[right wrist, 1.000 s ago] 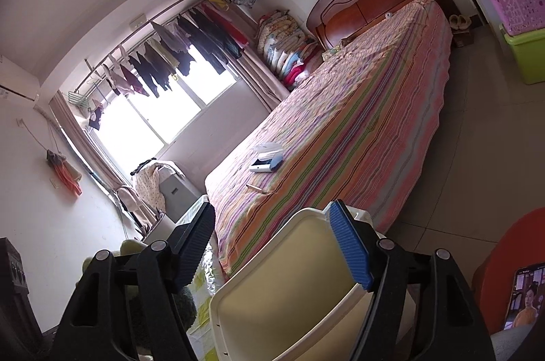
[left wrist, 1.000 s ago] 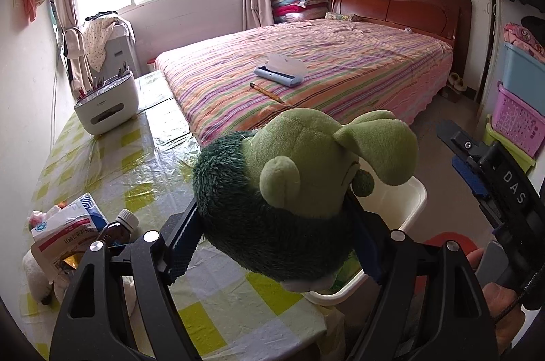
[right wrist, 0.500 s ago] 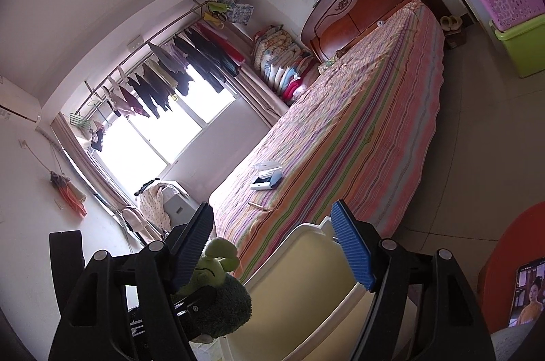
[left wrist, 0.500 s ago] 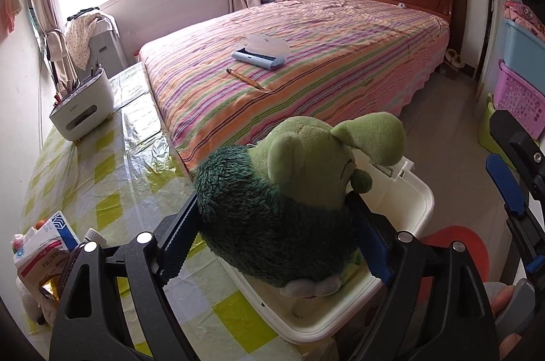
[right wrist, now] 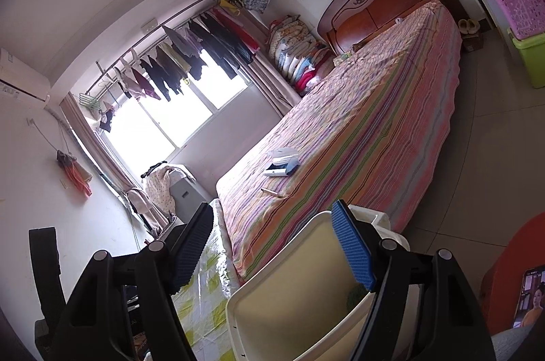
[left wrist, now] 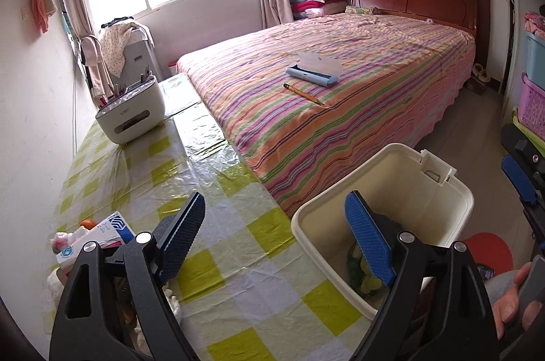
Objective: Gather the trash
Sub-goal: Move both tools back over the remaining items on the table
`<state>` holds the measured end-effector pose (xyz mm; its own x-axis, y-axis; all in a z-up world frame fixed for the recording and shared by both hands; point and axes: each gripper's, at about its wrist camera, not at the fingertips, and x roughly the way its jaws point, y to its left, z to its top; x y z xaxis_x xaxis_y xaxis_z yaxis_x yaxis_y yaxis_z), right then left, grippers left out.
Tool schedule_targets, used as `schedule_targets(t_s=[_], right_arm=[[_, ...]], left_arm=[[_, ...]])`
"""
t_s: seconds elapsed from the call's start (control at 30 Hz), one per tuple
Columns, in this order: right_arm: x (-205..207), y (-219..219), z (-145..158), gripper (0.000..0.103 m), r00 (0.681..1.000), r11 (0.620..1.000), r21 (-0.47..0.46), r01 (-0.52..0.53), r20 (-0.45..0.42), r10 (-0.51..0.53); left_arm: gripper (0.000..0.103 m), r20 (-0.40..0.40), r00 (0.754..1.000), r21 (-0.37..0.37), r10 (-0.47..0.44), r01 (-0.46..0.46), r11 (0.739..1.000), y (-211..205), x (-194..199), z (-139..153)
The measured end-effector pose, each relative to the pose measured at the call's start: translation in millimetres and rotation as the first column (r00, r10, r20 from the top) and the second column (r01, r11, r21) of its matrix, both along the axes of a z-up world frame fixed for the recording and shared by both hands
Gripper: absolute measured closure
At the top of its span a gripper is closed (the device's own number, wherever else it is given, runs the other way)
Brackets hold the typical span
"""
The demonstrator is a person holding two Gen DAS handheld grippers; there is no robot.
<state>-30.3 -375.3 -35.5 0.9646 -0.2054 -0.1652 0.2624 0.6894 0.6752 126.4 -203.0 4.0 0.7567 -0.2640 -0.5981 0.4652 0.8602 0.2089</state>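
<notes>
Bedroom walls frame one striped bed (left wrist: 340, 95) beside one table (left wrist: 204, 190) under a yellow-checked cloth. One cream bin (left wrist: 402, 190) stands at the table's edge. Inside it lies one green plush toy (left wrist: 361, 275), mostly hidden behind a blue pad, only a furry green patch showing. Both tongs, left gripper (left wrist: 276, 241) and right gripper (right wrist: 272, 248), gape wide, gripping nothing.
</notes>
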Motion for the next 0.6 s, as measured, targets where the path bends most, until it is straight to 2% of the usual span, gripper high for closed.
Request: schedule_targets(t_s=[0.17,0.3,0.47,0.6], right_arm=[[25,29,8,0.033,0.994,0.993,-0.069,-0.1,-0.051,0.097],[49,58,14,0.033,0.978,0.973,-0.117,-0.196,-0.1,0.185],[83,102,19,0.033,0.932,0.926,-0.163,-0.34,-0.186,0.31],[111,143,23,0.033,0.886,0.87,-0.223,-0.439,-0.265,0.38]], left_arm=[[0.019,0.036,0.996,0.007,0.078,-0.079,0.997,60,5,16],[0.019,0.033,0.988,-0.007,0.148,-0.148,0.989,111,12,23],[0.019,0.022,0.969,-0.035,0.248,-0.247,0.968,174,21,20],[0.019,-0.067,0.945,-0.102,0.32,-0.325,0.94,219,35,11]])
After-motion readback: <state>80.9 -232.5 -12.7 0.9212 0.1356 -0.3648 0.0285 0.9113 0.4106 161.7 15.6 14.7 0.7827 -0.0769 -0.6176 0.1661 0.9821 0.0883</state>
